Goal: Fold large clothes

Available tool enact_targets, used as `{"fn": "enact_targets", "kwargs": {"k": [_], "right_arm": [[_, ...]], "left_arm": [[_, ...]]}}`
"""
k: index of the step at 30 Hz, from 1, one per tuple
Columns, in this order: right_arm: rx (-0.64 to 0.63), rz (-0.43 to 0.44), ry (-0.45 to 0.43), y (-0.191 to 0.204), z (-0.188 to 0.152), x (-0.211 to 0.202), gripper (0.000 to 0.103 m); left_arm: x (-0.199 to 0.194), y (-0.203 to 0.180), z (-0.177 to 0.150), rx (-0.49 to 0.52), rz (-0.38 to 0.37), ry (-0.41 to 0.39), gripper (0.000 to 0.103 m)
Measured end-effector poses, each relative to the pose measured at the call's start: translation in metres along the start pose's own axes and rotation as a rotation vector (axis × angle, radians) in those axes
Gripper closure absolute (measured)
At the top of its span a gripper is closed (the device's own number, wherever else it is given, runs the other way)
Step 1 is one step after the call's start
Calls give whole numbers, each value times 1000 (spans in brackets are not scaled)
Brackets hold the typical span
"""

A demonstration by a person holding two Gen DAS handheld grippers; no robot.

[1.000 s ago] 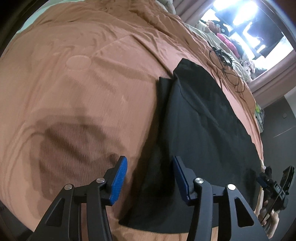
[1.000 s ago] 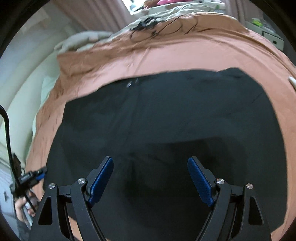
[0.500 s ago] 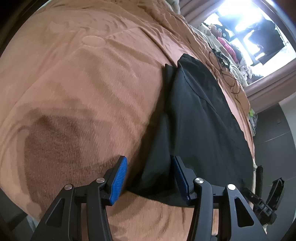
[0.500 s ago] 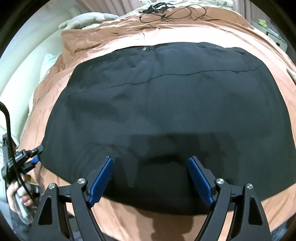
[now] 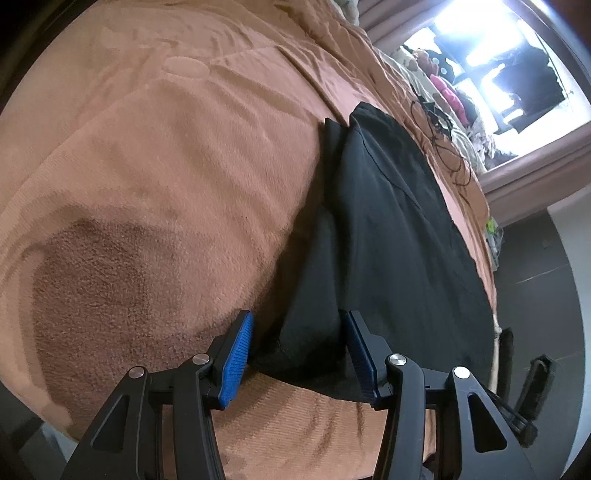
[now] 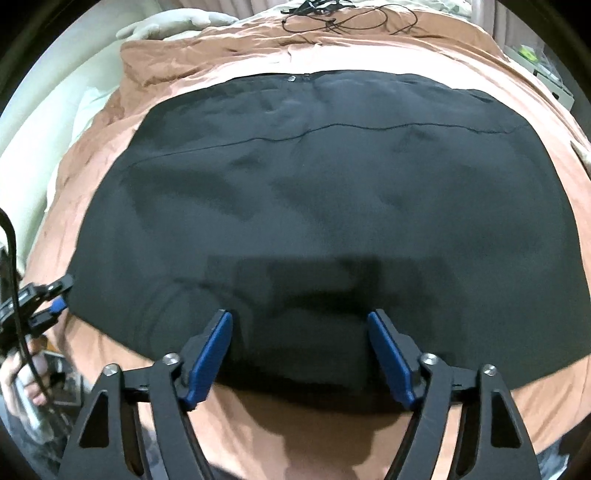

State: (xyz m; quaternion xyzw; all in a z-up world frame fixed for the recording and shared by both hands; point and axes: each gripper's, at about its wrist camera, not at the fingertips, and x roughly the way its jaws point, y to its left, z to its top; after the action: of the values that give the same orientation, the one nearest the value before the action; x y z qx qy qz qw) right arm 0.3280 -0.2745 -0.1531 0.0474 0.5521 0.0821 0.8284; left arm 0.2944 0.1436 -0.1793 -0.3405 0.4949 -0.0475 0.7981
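A large black garment (image 6: 332, 206) lies spread flat on a brown bed cover (image 6: 332, 435); it also shows in the left wrist view (image 5: 388, 236). My left gripper (image 5: 297, 350) is open, its blue pads on either side of the garment's near corner, low at the bed's surface. My right gripper (image 6: 299, 354) is open wide, straddling the garment's near edge. The left gripper also shows at the far left of the right wrist view (image 6: 40, 302), by the garment's left corner.
Black cables (image 6: 343, 18) lie on the cover beyond the garment. A pale pillow (image 6: 173, 26) sits at the back left. A bright window with clutter (image 5: 491, 88) is beyond the bed. The bed's near edge runs under both grippers.
Both grippers have dropped and closed in on the garment's near edge. The left gripper's pads now flank the corner; the right pads reach over the hem. Both stay open.
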Motion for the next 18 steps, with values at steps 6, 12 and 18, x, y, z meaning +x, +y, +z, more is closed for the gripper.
{"fn": "enact_targets", "kwargs": {"k": [6,12,18], "right_arm": [[16,-53,1,4,32,21,47],[16,-51,-18,11,69,43,50],[13,-75,-31,14,97,55,51]], "left_arm": [[-1,8,0,-49,-32,-1,50],[-4,15,-1,-106,-59,-3,50],[-2,16,-3,-128,-60,-9,50]]}}
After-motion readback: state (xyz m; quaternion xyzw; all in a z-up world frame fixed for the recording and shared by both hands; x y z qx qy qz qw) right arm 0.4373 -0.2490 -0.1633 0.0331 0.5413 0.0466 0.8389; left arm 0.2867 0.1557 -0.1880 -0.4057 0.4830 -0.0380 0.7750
